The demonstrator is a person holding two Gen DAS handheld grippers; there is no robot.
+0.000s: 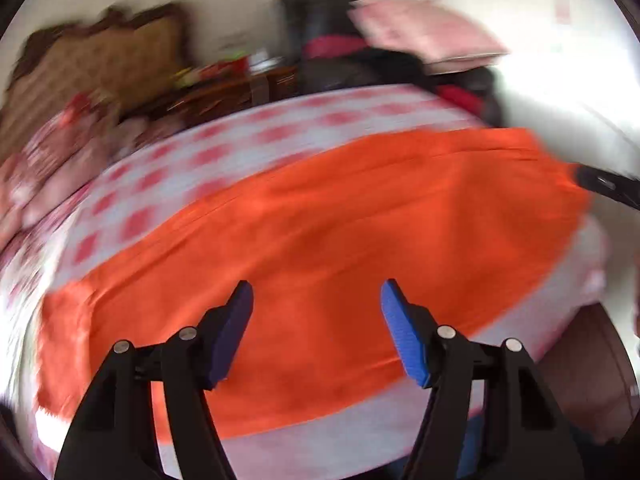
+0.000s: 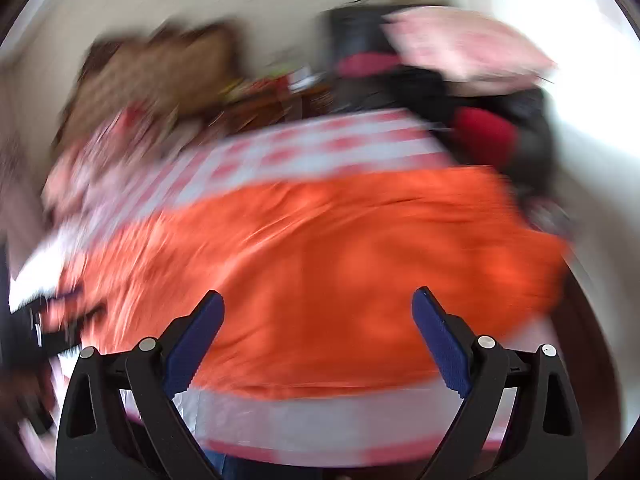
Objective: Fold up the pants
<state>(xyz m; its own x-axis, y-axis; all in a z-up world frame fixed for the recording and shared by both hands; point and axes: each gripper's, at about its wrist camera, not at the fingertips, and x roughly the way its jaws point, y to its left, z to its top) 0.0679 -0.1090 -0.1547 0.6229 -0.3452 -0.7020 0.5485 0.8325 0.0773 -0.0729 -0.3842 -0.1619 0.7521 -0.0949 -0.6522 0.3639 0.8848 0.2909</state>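
While both views smear with blur, only coarse facts readable:

Left gripper [image 1: 317, 294]: released; blue pads [image 1: 402, 336] spread apart, nothing between them, hanging over the pants without touching.

Right gripper [image 2: 318, 302]: released; pads [image 2: 442, 340] spread wider, nothing clamped, poised above the near edge of the pants.

Pants [image 1: 320, 232]: orange, lying flat across the bed straight ahead of and below both grippers; long body running from lower left of the left gripper's fingers to upper right; seam line visible along the far edge; near edge just behind the right gripper's fingertips.

Bed [image 1: 208, 148]: white sheet with pink-red squares, showing beyond the pants on the far side and as a pale strip on the near side, under the gripper arms.

Other gripper seen from the left one: dark tip [image 1: 608, 186] at far right, at the end of the pants; contact impossible to tell.

Other gripper seen from the right one: dark blurred shape [image 2: 44, 324] at far left, by the opposite end of the pants; too smeared to read.

Headboard [image 1: 104, 60]: brown, far ahead and to the left.

Pillow [image 1: 424, 30]: pink, far ahead and to the right, on top of dark piled things.

Bedside table [image 1: 240, 88]: dark wood, beyond the bed, cluttered with small items too blurred to name.
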